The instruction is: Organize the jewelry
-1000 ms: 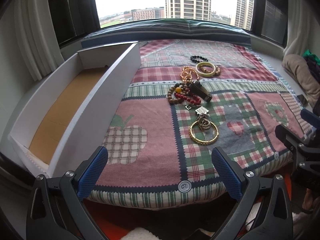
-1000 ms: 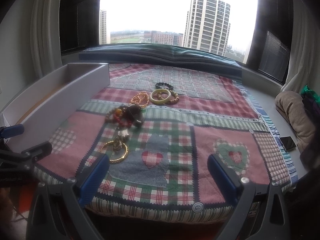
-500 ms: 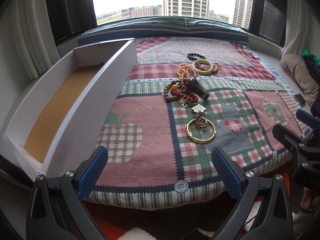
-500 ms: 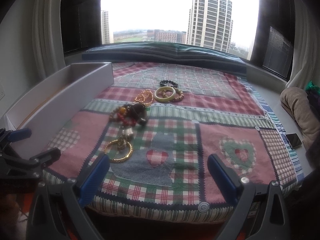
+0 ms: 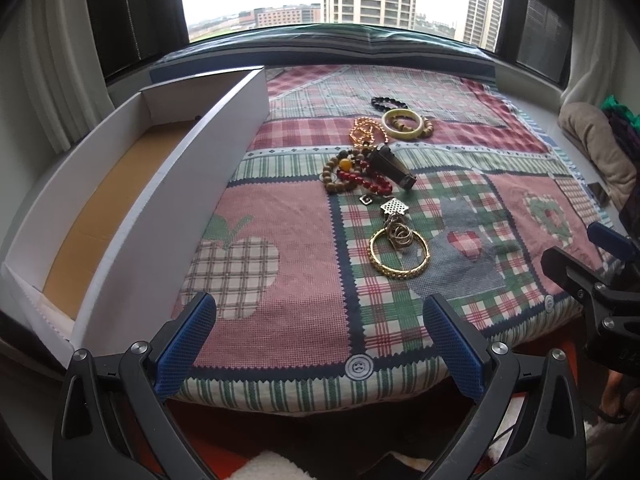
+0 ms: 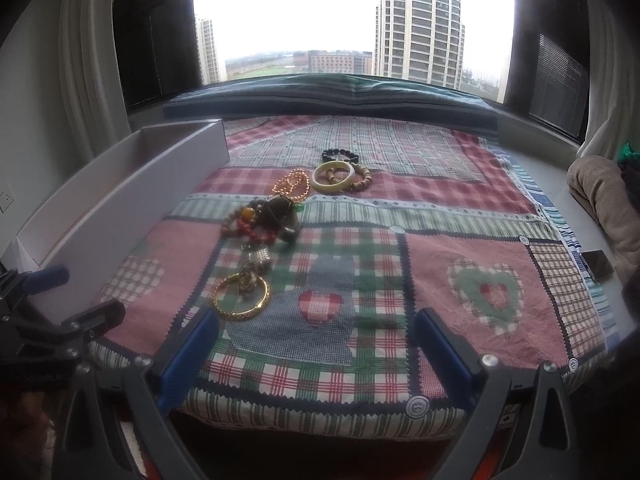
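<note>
My left tool (image 5: 320, 336) hangs with its blue-padded fingers (image 5: 186, 344) spread wide and nothing between them, just off the near edge of the patchwork quilt (image 5: 280, 240). My right tool (image 6: 316, 350) is likewise wide apart and empty, a little to the right at the same near edge; each tool shows at the side of the other's view. Nearest to both lies a gold bangle (image 5: 399, 254) with a bunch of small metal rings (image 5: 400, 236) resting on its far rim. Just beyond sits a small silver lattice charm (image 5: 395, 207), then a tangle of wooden and red beads (image 5: 356, 174) around a dark cone-shaped piece (image 5: 390, 164). Farther still are a gold bead chain (image 5: 366, 130), a cream bangle (image 5: 402, 123) overlapping a brown bead bracelet (image 5: 426, 126), and a black bead bracelet (image 5: 388, 102). Along the quilt's left side stands a long white box (image 5: 168, 208), open, with a tan floor.
</note>
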The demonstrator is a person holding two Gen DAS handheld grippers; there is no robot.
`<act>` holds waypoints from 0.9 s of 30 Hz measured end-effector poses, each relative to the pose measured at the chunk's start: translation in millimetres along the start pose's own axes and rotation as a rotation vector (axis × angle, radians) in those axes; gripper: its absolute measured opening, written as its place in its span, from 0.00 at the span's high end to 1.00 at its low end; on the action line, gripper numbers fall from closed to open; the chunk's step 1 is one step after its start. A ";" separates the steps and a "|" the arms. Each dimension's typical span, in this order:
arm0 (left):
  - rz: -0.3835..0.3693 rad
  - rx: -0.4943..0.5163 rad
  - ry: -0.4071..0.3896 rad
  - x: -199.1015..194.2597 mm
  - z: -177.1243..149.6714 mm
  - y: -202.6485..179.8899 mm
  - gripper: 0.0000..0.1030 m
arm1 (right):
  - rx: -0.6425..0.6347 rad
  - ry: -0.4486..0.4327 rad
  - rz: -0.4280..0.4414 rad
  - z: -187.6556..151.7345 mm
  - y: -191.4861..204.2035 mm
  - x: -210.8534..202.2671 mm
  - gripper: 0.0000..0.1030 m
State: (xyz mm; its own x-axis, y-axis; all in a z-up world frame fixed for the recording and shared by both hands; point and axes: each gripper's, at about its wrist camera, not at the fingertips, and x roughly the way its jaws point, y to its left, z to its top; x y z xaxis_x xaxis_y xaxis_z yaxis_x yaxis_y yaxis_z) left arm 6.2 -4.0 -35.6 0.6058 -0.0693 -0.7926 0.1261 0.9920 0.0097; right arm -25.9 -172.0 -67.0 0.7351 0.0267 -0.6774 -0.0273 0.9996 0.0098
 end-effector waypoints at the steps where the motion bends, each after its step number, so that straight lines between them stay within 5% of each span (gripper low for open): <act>1: 0.001 0.002 0.002 0.7 -0.5 -0.6 0.00 | 0.003 0.007 0.006 -0.1 0.0 0.9 0.03; 20: -0.013 -0.037 0.030 14.0 -1.8 11.1 0.00 | -0.062 0.080 0.043 13.2 7.5 34.1 0.05; 22: -0.003 -0.040 0.033 16.9 -2.1 14.3 0.00 | -0.077 0.093 0.084 17.8 13.9 46.6 0.23; 27: 0.006 -0.050 0.045 24.9 -2.1 20.4 0.00 | -0.053 0.191 0.202 26.3 32.8 94.4 0.39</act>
State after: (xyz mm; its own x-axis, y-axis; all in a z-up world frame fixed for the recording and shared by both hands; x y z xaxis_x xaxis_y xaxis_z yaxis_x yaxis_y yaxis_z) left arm 22.2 14.7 -56.4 0.5704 -0.0596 -0.8192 0.0828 0.9965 -0.0148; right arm 60.4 -136.4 -111.4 0.5705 0.2181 -0.7918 -0.2000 0.9720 0.1236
